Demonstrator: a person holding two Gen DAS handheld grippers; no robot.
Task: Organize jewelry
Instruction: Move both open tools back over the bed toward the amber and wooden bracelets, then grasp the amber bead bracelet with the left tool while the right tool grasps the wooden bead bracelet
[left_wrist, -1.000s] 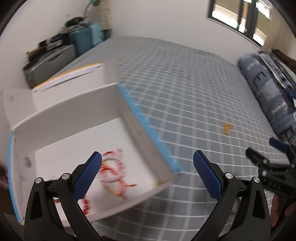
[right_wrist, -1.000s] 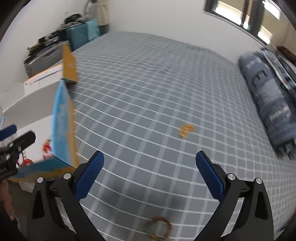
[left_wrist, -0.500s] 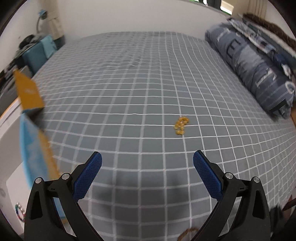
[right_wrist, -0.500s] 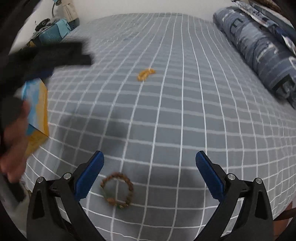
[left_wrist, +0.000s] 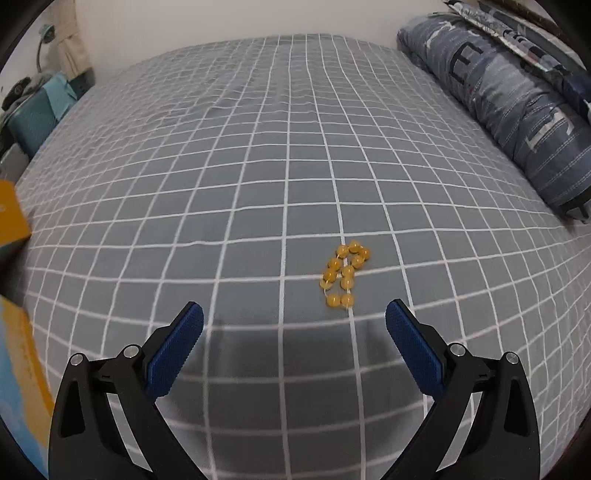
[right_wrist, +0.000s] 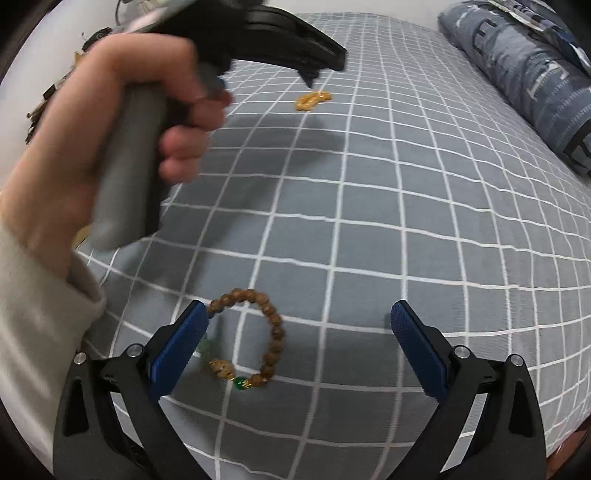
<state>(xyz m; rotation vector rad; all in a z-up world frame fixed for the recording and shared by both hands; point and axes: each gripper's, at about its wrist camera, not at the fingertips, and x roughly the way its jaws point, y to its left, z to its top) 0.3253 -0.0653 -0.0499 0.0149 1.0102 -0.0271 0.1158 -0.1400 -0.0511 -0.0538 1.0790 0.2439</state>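
We hold our left gripper (left_wrist: 294, 317) over the gray checked sheet (left_wrist: 258, 155), jaws spread wide and empty; the yellow beads (left_wrist: 343, 275), glossy and round, lie folded in a doubled strand just ahead. Our right gripper (right_wrist: 297, 319) is likewise spread, above the brown bracelet (right_wrist: 255, 339), a ring of knobbly, perhaps wooden, beads with one green bead. Our left hand (right_wrist: 122, 122) grips a smooth gray handle.

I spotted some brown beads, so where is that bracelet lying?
The brown bead bracelet lies on the grey checked bedspread in the right wrist view, partly behind the right hand-held gripper's left finger.
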